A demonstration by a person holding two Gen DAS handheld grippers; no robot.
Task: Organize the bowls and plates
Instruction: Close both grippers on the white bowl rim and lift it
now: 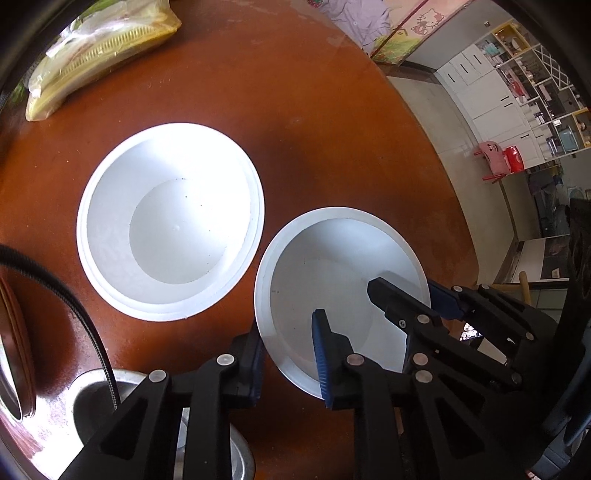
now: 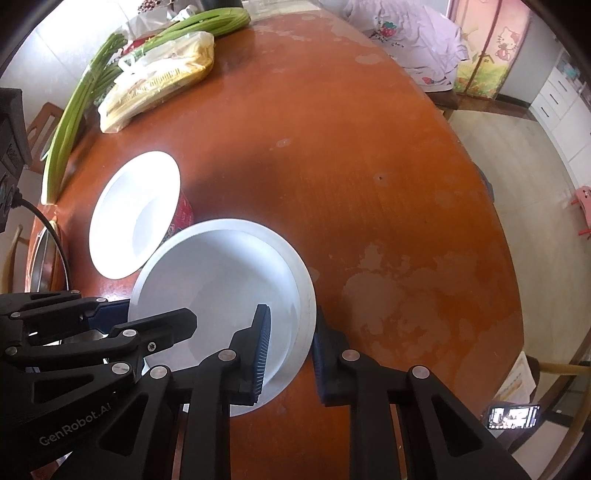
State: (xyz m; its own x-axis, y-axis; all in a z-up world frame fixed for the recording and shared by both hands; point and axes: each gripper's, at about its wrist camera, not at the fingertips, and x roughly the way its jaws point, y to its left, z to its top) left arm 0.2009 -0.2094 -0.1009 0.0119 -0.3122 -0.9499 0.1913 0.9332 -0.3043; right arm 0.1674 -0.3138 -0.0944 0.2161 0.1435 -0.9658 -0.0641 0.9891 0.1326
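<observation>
Two white bowls stand on the brown table. The larger bowl (image 1: 170, 221) is to the left; in the right wrist view (image 2: 133, 218) its red outer wall shows. The nearer white bowl (image 1: 340, 273) (image 2: 221, 291) has both grippers straddling its rim. My left gripper (image 1: 288, 354) is open, one finger inside the bowl and one outside on its left. My right gripper (image 2: 290, 350) is open, one finger inside and one outside on the bowl's right; it also shows in the left wrist view (image 1: 406, 299).
A bag of yellow noodles (image 2: 162, 81) and green stalks (image 2: 77, 110) lie at the table's far left. A metal pot (image 1: 96, 398) and a black cable (image 1: 74, 295) are near left. Clothes (image 2: 406, 33) lie at the far edge. The table edge curves on the right.
</observation>
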